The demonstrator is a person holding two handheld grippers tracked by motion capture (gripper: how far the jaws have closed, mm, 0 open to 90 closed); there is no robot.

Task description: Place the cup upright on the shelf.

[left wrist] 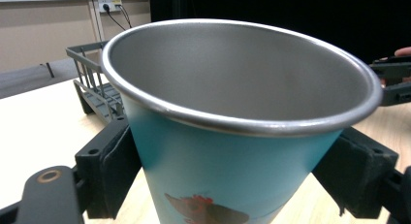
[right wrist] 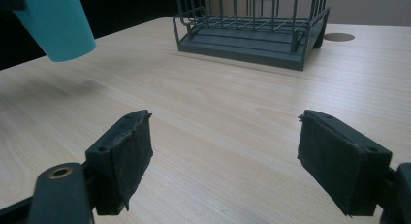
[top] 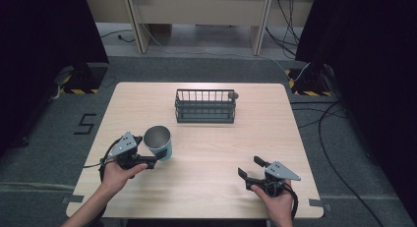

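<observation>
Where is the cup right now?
In the high view the cup is at the table's front left, held in the left gripper, nearer than the wire basket.

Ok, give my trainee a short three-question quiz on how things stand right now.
1. True or false: the left gripper is shut on the cup.
2. The right gripper is: A) open, holding nothing B) shut on the wire basket.
3. Is the cup standing on the table?

Key: 1 true. 2 A. 3 No; the right gripper view shows it lifted, its shadow below.
</observation>
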